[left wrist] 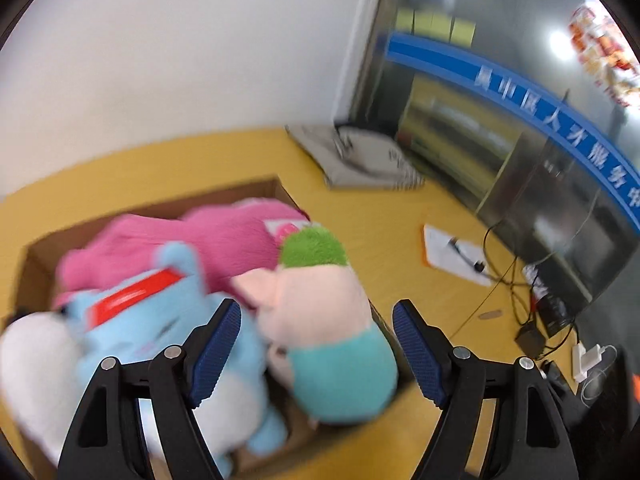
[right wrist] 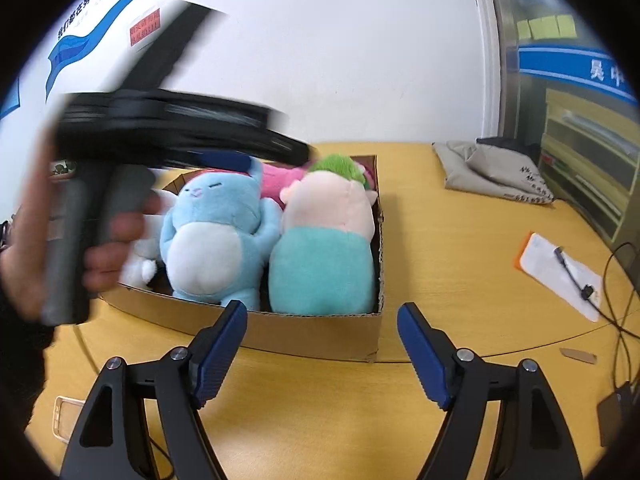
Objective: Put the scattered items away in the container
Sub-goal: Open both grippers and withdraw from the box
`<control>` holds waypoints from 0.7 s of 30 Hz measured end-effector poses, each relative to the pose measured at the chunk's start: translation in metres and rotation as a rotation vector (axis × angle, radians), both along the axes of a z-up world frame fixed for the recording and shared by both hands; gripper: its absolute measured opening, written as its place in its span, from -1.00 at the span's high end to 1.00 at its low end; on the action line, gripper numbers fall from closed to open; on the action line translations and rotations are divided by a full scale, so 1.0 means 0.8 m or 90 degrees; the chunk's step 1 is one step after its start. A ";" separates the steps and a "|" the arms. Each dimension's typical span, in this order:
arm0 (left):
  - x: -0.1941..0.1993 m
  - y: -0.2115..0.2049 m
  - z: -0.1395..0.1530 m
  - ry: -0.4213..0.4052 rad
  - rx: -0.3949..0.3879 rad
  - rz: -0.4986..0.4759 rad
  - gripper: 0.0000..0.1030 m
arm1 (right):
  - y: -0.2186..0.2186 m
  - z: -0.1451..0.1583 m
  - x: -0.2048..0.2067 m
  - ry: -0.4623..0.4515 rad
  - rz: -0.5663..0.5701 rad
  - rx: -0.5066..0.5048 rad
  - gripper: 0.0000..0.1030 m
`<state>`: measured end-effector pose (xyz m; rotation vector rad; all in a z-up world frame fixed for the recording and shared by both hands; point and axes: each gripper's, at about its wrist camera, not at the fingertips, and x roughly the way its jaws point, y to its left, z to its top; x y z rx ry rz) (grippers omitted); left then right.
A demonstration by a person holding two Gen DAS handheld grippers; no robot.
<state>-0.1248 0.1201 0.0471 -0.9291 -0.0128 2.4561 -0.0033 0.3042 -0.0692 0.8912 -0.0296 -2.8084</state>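
Observation:
An open cardboard box (right wrist: 320,336) stands on the yellow table and holds several plush toys: a blue one (right wrist: 216,232), a pink-and-teal one with green hair (right wrist: 324,248), a pink one (right wrist: 280,180) behind, and a white one (right wrist: 138,268) at the left. In the left wrist view the box (left wrist: 40,248) and the same blue toy (left wrist: 168,320), pink-and-teal toy (left wrist: 332,320) and pink toy (left wrist: 224,240) lie just below my left gripper (left wrist: 316,356), which is open and empty. My right gripper (right wrist: 322,350) is open and empty, in front of the box. The left gripper (right wrist: 240,152) hovers over the box, blurred.
A grey folded bag (right wrist: 492,172) lies at the table's far right. A white pad with a pen (right wrist: 560,272) and black cables (right wrist: 624,320) lie to the right. A clear phone case (right wrist: 68,420) lies at the near left. A wall stands behind the table.

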 end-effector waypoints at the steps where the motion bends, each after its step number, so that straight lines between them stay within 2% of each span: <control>1: 0.029 -0.016 0.010 0.020 0.002 0.013 -0.79 | -0.005 0.003 0.005 0.004 -0.008 0.010 -0.51; 4: 0.087 -0.053 0.020 0.040 -0.009 0.048 -0.86 | -0.025 0.018 0.007 0.006 -0.018 0.024 -0.53; 8: 0.147 -0.094 0.004 0.028 -0.014 0.098 -0.86 | -0.051 0.052 0.000 0.000 -0.017 0.027 -0.53; 11: 0.183 -0.119 -0.009 0.028 -0.014 0.123 -0.86 | -0.066 0.053 0.012 -0.007 -0.021 0.032 -0.53; 15: 0.213 -0.134 -0.025 0.031 -0.023 0.134 -0.86 | -0.085 0.064 0.025 -0.014 -0.022 0.045 -0.53; 21: 0.233 -0.140 -0.042 0.023 -0.016 0.130 -0.86 | -0.097 0.069 0.043 -0.016 -0.041 0.065 -0.53</control>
